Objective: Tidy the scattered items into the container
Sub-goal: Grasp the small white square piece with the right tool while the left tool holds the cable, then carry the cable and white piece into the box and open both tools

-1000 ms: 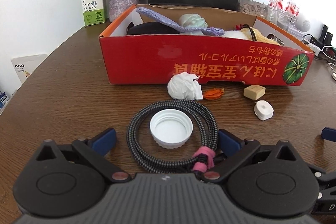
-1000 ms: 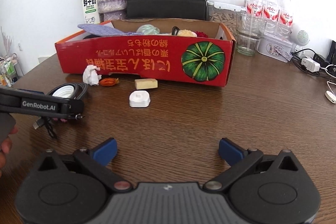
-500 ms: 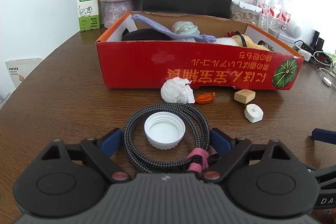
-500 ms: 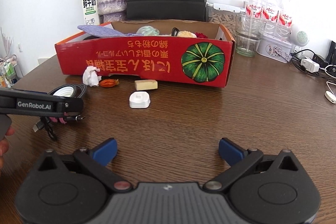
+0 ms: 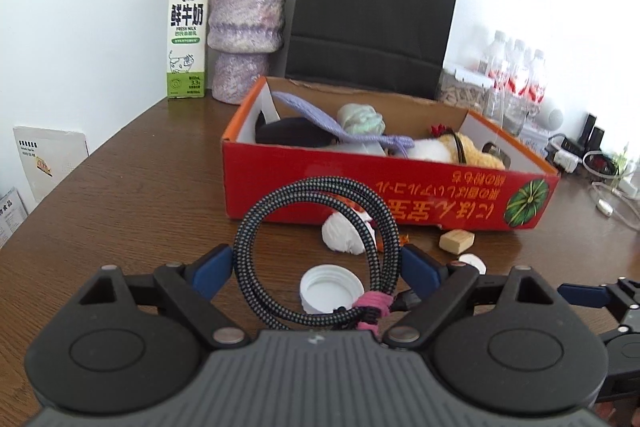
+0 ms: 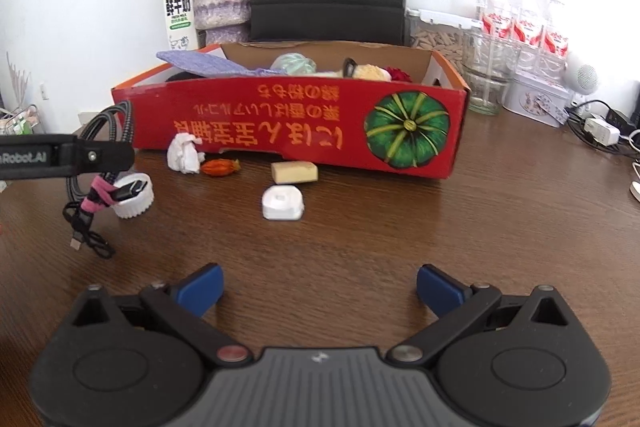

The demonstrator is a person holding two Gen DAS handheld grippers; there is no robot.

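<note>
**Coiled cable gripped and lifted in front of the red box**

In the left wrist view, the left gripper (image 5: 316, 269) sits at the bottom centre of the frame with its blue pads set wide, pressed against the two sides of a coiled black-and-grey braided cable (image 5: 320, 247) bound by a pink tie. Its jaws have just been closing onto the coil. The loop stands tilted up between the pads, its upper arc overlapping the front wall of the red cardboard box with a green pumpkin picture (image 5: 400, 187), which fills the middle of the frame. Seen through the loop, a white plastic bottle cap (image 5: 330, 287) lies open side up on the brown wooden table (image 5: 120, 207). Right of the coil, along the box front, are a crumpled white tissue (image 5: 340, 235), a small beige block (image 5: 456, 239) and a white rounded plastic piece (image 5: 472, 262).

In the right wrist view the cable hangs at the left edge from the left gripper, its loose plug end trailing down towards the table beside the cap. A small orange wrapped item (image 6: 220, 167) lies between the tissue and the block. The right gripper (image 6: 318, 291) is at the bottom centre, its blue pads spread apart with nothing between them, above bare table.

The box already holds a lilac cloth (image 5: 320, 119), a pale green ball (image 5: 360, 119) and a yellow-and-white plush toy (image 5: 452, 149).
</note>
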